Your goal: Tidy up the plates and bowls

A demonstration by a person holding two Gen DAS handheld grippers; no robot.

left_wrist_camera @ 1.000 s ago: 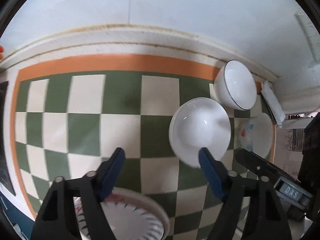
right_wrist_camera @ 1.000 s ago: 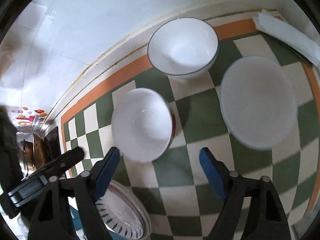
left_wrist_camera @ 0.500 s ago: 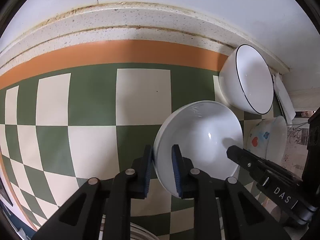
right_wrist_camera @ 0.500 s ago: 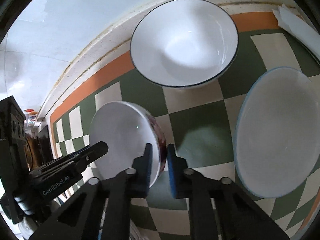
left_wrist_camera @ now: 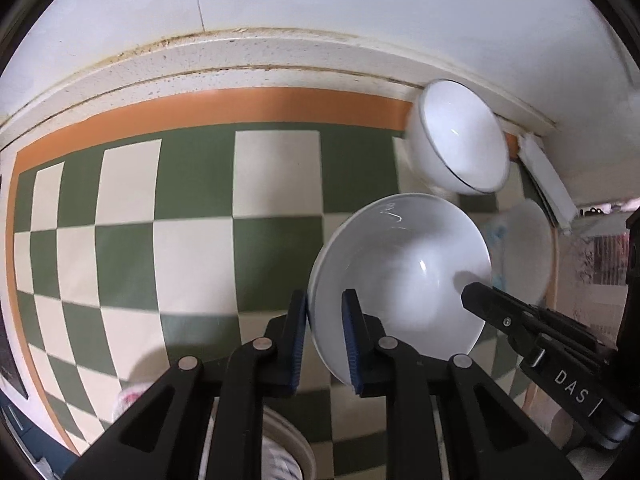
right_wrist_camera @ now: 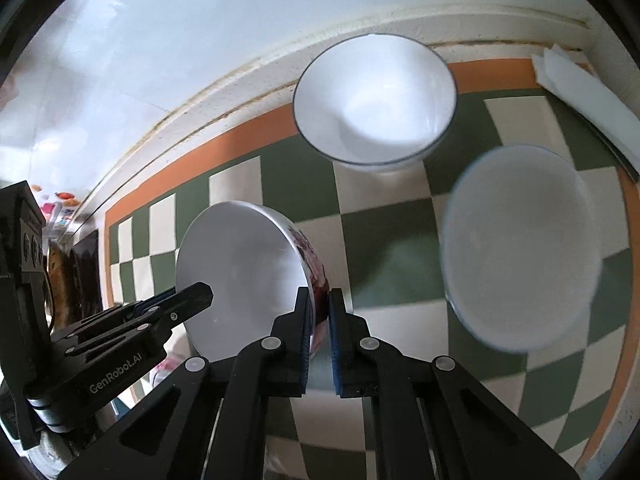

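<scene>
A bowl point(left_wrist_camera: 400, 280), white inside with red flowers on its outer wall point(right_wrist_camera: 240, 272), is held tilted over the checked mat by both grippers. My left gripper point(left_wrist_camera: 324, 320) is shut on its near-left rim, one pad inside and one outside. My right gripper point(right_wrist_camera: 319, 312) is shut on the opposite rim, pinching the flowered wall. Each gripper shows in the other's view: the right one point(left_wrist_camera: 472, 294) reaches in from the right, the left one point(right_wrist_camera: 200, 294) from the left. A white bowl with a thin dark rim point(right_wrist_camera: 374, 104) stands near the wall. A pale, blue-edged bowl point(right_wrist_camera: 520, 248) sits to its right.
The green-and-cream checked mat point(left_wrist_camera: 192, 240) has an orange border and ends at a speckled ledge below the white wall. A patterned plate point(left_wrist_camera: 280, 448) lies under my left gripper. A folded white cloth point(right_wrist_camera: 580, 100) lies at the mat's far right corner.
Both grippers went from wide open to shut on opposite rims of the flowered bowl. In the last half second both views have drawn back from the mat with the bowl in them.
</scene>
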